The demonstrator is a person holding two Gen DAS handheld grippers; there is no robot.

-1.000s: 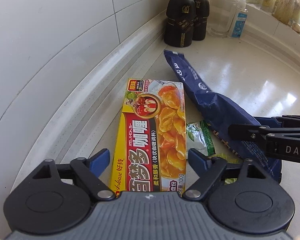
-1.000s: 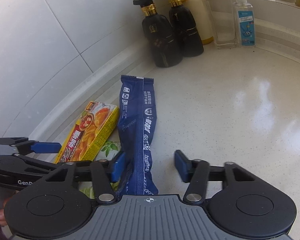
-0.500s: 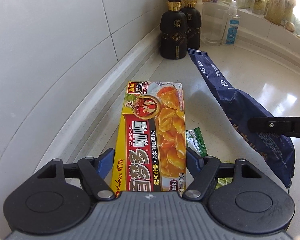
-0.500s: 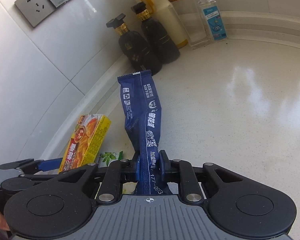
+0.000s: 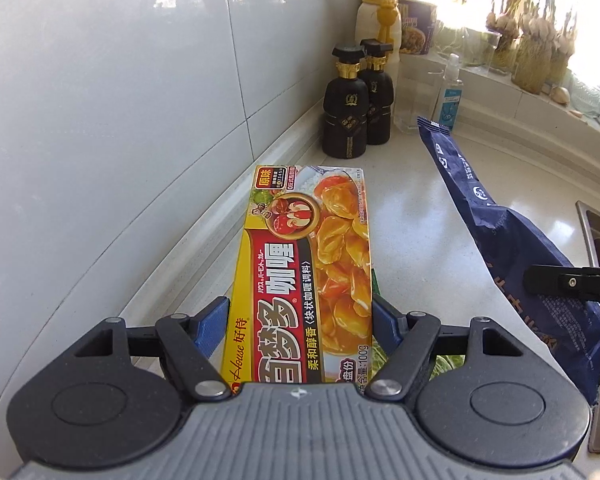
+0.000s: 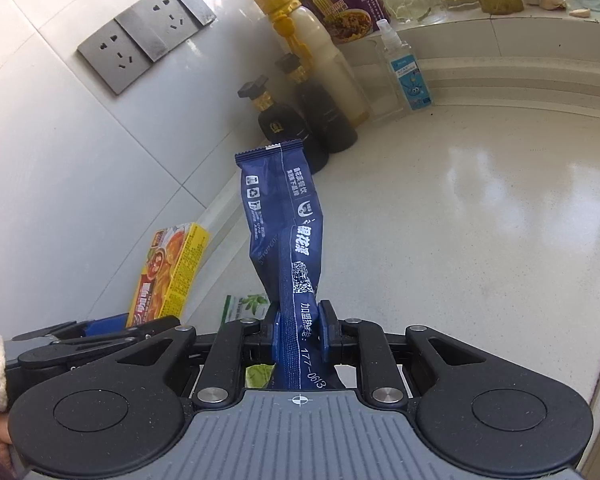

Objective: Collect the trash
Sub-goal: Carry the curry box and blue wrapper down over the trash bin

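My left gripper [image 5: 300, 316] is shut on a yellow curry box [image 5: 308, 256], its blue pads against both long sides, and holds it lifted off the counter. The box also shows in the right wrist view [image 6: 168, 272]. My right gripper [image 6: 300, 330] is shut on a dark blue snack wrapper [image 6: 284, 224], which stands up above the white counter [image 6: 480, 220]. The wrapper shows at the right of the left wrist view [image 5: 512, 232]. A small green sachet [image 6: 246, 306] lies on the counter below the box.
Two black bottles [image 5: 356, 108], a white bottle with a yellow cap [image 5: 380, 28], a clear spray bottle [image 5: 448, 96] and a purple box [image 6: 344, 4] stand along the back wall. Wall sockets [image 6: 144, 36] are above. A sink edge [image 5: 596, 240] is at right.
Both grippers have risen: the curry box and the blue wrapper are lifted higher off the counter. The left jaws have closed onto the box's sides.
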